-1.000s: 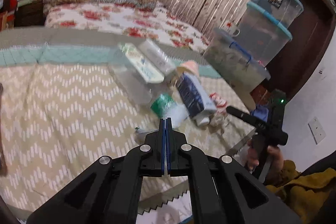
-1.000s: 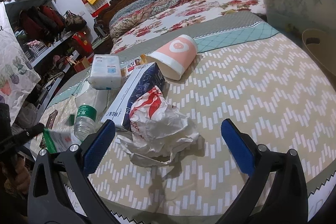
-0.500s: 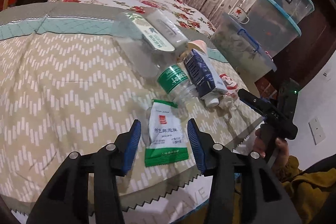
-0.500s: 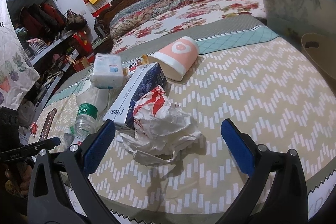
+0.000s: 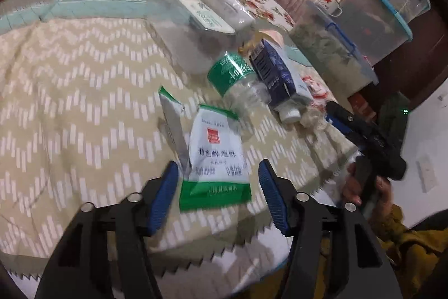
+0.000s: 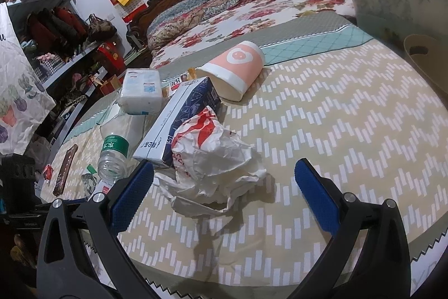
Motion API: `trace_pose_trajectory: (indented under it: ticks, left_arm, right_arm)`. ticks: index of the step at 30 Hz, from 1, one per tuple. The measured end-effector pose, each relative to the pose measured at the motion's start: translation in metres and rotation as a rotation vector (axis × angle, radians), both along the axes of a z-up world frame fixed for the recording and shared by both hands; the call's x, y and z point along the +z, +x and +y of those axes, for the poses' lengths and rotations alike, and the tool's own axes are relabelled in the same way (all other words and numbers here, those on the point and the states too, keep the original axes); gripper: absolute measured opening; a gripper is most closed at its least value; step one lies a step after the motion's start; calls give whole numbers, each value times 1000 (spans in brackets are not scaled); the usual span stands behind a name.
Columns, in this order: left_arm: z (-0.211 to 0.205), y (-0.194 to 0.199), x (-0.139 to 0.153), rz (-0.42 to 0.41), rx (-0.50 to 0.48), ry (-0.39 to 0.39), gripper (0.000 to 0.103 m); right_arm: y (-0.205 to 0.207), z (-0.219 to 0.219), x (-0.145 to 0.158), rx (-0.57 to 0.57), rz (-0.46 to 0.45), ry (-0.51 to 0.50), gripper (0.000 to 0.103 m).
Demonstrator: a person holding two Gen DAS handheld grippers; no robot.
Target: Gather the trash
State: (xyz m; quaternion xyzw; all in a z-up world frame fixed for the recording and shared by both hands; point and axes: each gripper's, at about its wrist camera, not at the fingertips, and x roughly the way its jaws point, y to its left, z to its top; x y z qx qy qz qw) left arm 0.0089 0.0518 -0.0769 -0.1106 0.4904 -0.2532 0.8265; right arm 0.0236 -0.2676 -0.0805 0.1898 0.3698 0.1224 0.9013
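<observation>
Several pieces of trash lie scattered on a chevron-patterned bed cover (image 5: 70,102), and none appears collected so far; no bin or bag for the trash can be picked out with certainty in either view.

Furthest left, the left claw (image 5: 218,192) frames a green-and-white sachet (image 5: 215,159) at the near edge of the bed. Its jaws are closing with the sachet between them, yet the blue pads (image 5: 163,195) stand clear of the wrapper's edges, so nothing is pinched yet. This looks like the first pick-up, in progress and not completed.

Just beyond the sachet lies a clear plastic bottle (image 5: 238,80) with a green label, on its side. Beside it rests a dark blue carton (image 5: 274,74), and behind those sit a wrapped tissue pack (image 6: 141,91) and a tipped-over pink paper cup (image 6: 238,66).

Toward the right, a crumpled white-and-red plastic bag (image 6: 212,153) lies touching the carton. The right claw (image 6: 221,195) hovers near it with jaws spread wide and nothing between them, the bag just ahead of its pads.

Far right, stacked plastic storage boxes (image 5: 378,16) stand against the curtain, apart from the litter.

By this reading, almost the whole job is left: sachet, bottle, carton, cup and bag all await removal.
</observation>
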Motion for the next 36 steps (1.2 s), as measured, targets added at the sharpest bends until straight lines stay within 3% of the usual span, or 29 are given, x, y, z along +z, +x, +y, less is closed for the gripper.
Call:
trace_pose_trajectory:
  ticks: [1, 5, 7, 10, 13, 17, 22, 27, 36]
  left_arm:
    - [-9, 0, -4, 3, -13, 39, 2]
    - [-28, -9, 1, -66, -50, 129, 1]
    - [-26, -12, 8, -71, -70, 94, 1]
    - [-15, -16, 26, -84, -96, 3, 1]
    - [-6, -24, 53, -152, -130, -85, 1]
    - [-15, -33, 83, -245, -171, -139, 1]
    - [-41, -18, 102, -277, -222, -150, 1]
    - [-94, 10, 96, -259, -288, -127, 1]
    - [-264, 80, 87, -215, -522, -80, 1]
  right_arm:
    - [0, -1, 0, -1, 2, 5, 100]
    - [0, 0, 1, 14, 2, 1, 99]
    - [0, 3, 2, 33, -4, -26, 92]
    - [4, 10, 1, 70, 6, -48, 66]
    - [6, 10, -2, 93, 20, -21, 60]
    - [0, 7, 2, 99, -13, -15, 44]
    - [-11, -17, 9, 42, -57, 31, 42]
    - [-18, -59, 10, -58, -72, 73, 41]
    - [-28, -177, 9, -323, -110, 139, 41]
